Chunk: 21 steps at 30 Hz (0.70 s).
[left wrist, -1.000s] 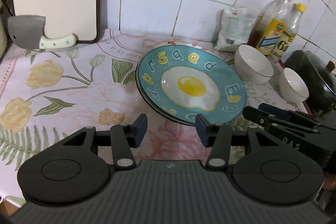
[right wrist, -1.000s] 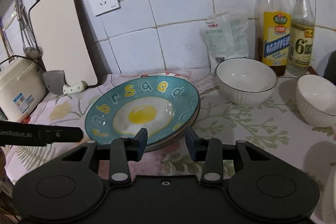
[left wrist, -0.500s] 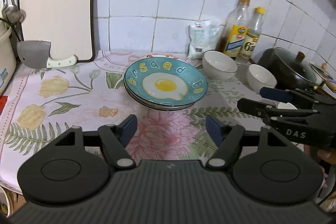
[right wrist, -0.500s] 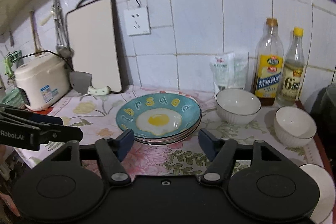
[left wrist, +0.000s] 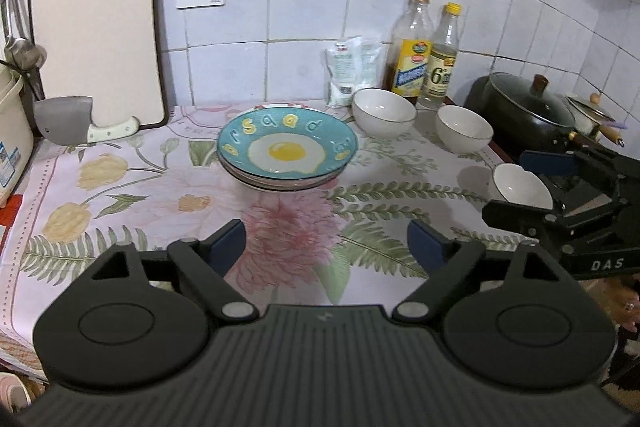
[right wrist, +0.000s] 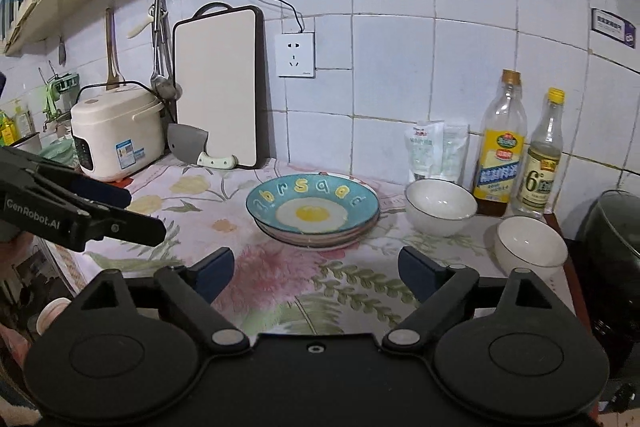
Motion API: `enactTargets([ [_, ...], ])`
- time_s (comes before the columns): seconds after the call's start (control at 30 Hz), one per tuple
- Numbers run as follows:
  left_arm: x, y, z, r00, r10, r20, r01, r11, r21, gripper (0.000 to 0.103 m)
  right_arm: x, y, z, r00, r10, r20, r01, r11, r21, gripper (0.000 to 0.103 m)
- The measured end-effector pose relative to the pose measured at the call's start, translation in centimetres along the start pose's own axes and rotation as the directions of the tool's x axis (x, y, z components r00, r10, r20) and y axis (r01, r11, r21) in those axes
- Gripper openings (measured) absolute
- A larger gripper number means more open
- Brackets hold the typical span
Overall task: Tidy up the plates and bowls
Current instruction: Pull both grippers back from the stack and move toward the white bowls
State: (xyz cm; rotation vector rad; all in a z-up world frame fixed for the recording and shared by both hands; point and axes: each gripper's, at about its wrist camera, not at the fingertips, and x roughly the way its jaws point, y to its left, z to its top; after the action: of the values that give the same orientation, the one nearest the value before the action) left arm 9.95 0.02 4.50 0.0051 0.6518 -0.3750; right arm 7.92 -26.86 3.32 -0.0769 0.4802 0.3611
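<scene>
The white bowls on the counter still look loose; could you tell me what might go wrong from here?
The nearest bowl sits near the counter's right edge, close by the right gripper; a careless sweep might knock it off. The bowl by the bottles stands beside two bottles, which a wide reach could tip.

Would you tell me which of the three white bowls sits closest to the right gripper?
The small bowl at the counter's front right edge, right beside the right gripper; the other two sit farther back.

Three white bowls; one stack of plates; two bottles; one cleaver; one cutting board
</scene>
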Motion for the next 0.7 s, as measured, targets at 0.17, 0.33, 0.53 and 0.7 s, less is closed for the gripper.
enactTargets([
  [0.17,0.6,-2.3,-0.7,1.0,-0.016,-0.02,0.017,0.999,0.038,0.093,-1.9,-1.2,-1.8,1.0,-0.03,0.006,0.03,0.999,-0.014,0.094],
  [0.33,1.5,-4.2,-1.1,0.999,-0.028,-0.032,0.03,0.997,0.068,0.093,-3.4,-2.6,-3.6,0.998,-0.057,-0.003,0.057,0.998,-0.018,0.094],
  [0.53,3.9,-6.5,-1.7,0.996,-0.057,-0.063,0.061,0.996,0.065,0.094,-4.2,-5.0,-6.0,0.997,-0.081,-0.015,0.081,0.997,0.006,0.094],
  [0.7,5.8,-8.5,-1.8,0.988,-0.127,-0.087,0.134,0.988,0.08,0.094,-3.7,-7.2,-7.6,0.993,-0.112,-0.035,0.113,0.993,0.042,0.094],
])
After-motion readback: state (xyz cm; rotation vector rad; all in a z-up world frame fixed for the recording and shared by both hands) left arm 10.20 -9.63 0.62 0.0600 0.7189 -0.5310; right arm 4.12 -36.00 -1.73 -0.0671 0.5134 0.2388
